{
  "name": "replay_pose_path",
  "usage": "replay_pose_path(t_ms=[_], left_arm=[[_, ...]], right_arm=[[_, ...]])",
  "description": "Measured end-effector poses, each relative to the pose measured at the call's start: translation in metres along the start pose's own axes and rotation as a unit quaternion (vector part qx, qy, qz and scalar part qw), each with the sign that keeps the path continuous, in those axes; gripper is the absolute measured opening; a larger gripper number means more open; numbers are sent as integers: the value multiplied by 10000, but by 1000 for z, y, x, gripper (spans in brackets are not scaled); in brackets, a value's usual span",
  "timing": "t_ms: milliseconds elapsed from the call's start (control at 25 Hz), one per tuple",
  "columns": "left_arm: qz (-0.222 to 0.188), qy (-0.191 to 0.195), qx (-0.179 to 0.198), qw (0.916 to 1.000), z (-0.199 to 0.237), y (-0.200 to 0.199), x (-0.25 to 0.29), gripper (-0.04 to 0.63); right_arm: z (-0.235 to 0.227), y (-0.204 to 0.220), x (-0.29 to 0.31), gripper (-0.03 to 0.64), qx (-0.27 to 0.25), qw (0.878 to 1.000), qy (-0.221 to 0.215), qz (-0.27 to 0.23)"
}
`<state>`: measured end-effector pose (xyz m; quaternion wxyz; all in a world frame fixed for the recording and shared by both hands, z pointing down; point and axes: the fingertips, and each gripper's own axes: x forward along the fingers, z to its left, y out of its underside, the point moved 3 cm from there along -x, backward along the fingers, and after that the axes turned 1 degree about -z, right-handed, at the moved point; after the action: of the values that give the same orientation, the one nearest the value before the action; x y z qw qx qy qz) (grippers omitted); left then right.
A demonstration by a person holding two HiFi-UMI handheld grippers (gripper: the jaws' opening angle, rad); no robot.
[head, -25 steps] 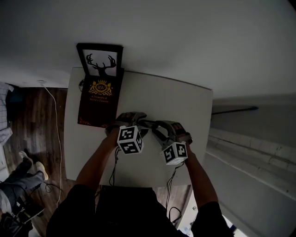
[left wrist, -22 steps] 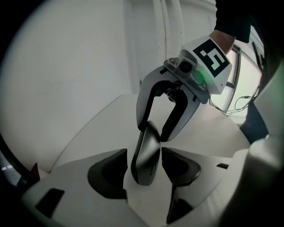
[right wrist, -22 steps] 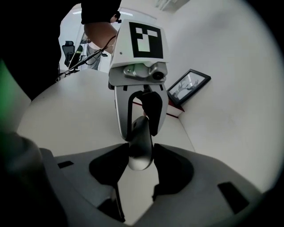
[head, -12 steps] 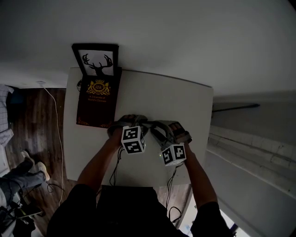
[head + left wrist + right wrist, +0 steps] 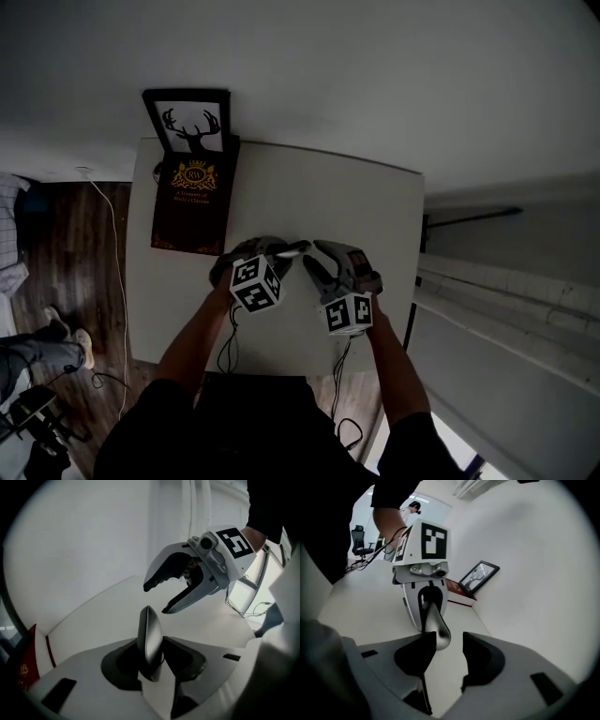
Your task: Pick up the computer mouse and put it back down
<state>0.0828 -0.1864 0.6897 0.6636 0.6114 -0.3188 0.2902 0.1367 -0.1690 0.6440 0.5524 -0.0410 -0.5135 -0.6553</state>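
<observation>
The silver-grey computer mouse (image 5: 150, 637) stands on its edge between the dark pads of my left gripper (image 5: 157, 657). The jaws have just been closing and now press on both its sides. I cannot tell whether it still touches the white table (image 5: 356, 202). In the head view the mouse (image 5: 287, 249) shows as a pale sliver at the left gripper (image 5: 277, 255) tips. My right gripper (image 5: 157, 599) hovers just beyond it, open and holding nothing. In the right gripper view the mouse (image 5: 436, 624) lies close to the left pad of the right gripper (image 5: 445, 646).
A dark red book (image 5: 191, 208) lies at the table's far left, with a framed deer picture (image 5: 188, 118) leaning on the wall behind it. A white wall runs along the far side. Wooden floor (image 5: 66, 244) with a cable lies to the left.
The left gripper has rolled slightly, its marker cube shifting left. A pale edge of the mouse now shows at its tips. The right gripper has hardly moved.
</observation>
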Motion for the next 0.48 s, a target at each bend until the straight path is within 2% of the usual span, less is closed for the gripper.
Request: replay_pose_path(t_ms=[120, 240, 400, 480], left_arm=[[-353, -243, -526, 9977, 0, -4, -9, 129], [-640, -537, -989, 9916, -3, -7, -14, 127], [-865, -875, -1443, 9818, -11, -9, -19, 126], [-1011, -1056, -1591, 9764, -16, -13, -26, 126]], right_arm=[[-11, 2, -16, 189, 1104, 9930, 414, -55], [-14, 10, -30, 180, 2309, 9692, 840, -179], [1, 23, -44, 151, 3089, 9442, 1130, -180], [6, 29, -54, 132, 3536, 9268, 1241, -246]])
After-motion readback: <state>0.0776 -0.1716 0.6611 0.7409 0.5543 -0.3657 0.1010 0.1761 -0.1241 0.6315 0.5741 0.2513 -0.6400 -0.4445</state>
